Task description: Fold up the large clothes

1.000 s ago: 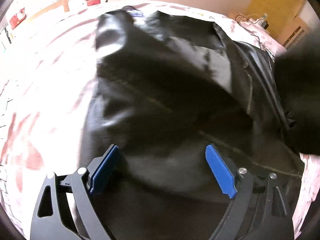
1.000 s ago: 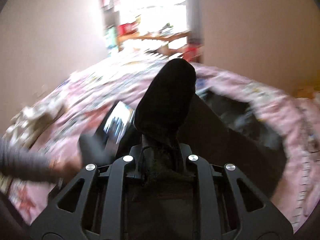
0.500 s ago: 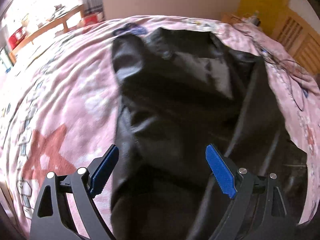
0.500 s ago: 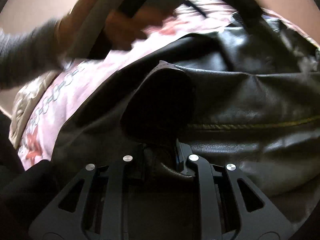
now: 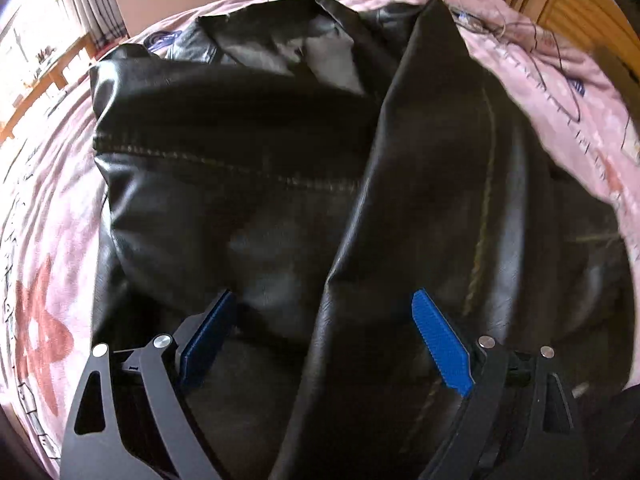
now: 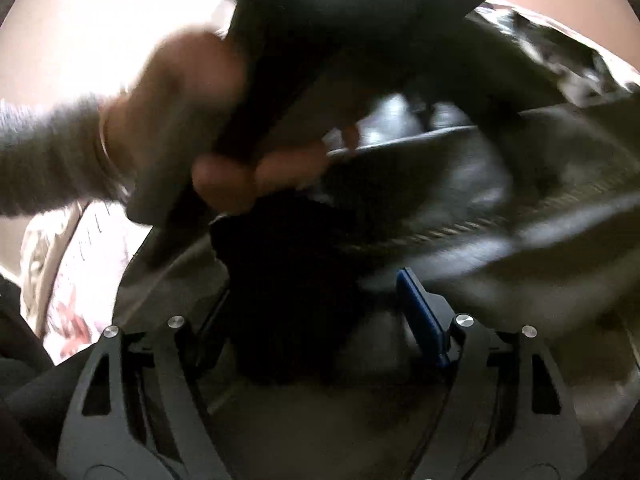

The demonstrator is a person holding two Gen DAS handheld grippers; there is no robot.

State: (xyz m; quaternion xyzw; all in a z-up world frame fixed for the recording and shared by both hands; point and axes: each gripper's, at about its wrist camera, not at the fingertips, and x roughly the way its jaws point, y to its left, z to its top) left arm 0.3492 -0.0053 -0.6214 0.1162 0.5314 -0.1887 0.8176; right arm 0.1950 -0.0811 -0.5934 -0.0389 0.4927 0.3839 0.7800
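A black leather jacket (image 5: 240, 160) lies spread on a pink bedspread (image 5: 48, 240). One sleeve (image 5: 440, 160) is laid lengthways over its right side. My left gripper (image 5: 324, 320) hangs open just above the jacket's near end, its blue pads (image 5: 440, 344) clear of the leather. In the right wrist view my right gripper (image 6: 316, 284) is low over the jacket (image 6: 520, 240) and its jaws are opening. The sleeve's black knit cuff (image 6: 288, 300) sits loose between them, leaning on the left jaw and apart from the right pad (image 6: 420, 312).
A person's hand (image 6: 180, 120) in a grey sleeve (image 6: 40, 160) grips the other gripper's handle close above the cuff. A wooden desk (image 5: 52, 76) stands by the window at far left, slatted wooden furniture (image 5: 568, 8) at far right. Thin cables (image 5: 540, 52) lie on the bedspread.
My right gripper came down from mid-air onto the jacket and its jaws parted from the cuff they were clamping. The sleeve now lies across the jacket. My left gripper shifted sideways, staying open.
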